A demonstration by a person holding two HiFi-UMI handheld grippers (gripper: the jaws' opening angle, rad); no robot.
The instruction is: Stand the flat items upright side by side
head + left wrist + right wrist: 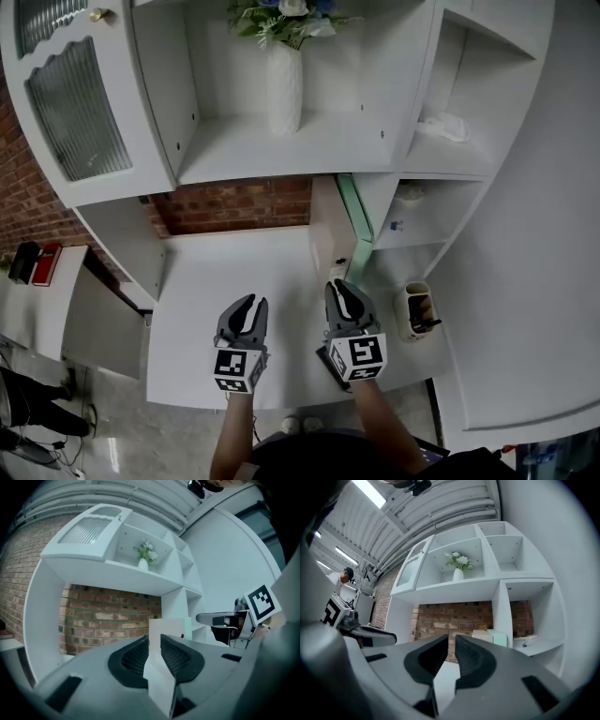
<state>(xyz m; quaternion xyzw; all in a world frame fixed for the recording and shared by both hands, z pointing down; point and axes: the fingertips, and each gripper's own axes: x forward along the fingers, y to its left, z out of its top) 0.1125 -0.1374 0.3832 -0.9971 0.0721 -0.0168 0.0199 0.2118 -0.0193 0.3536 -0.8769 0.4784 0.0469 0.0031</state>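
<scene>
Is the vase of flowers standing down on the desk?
No, the vase stands on the upper shelf, well above the desk.

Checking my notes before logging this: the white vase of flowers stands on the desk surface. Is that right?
Not quite. The white vase of flowers stands on the upper shelf, above the desk surface, not on it. The head view shows this.

furniture: white shelf unit (281, 150) (ribbed-glass door (75, 112)) | wall (234, 204): red brick | floor (122, 431): grey
</scene>
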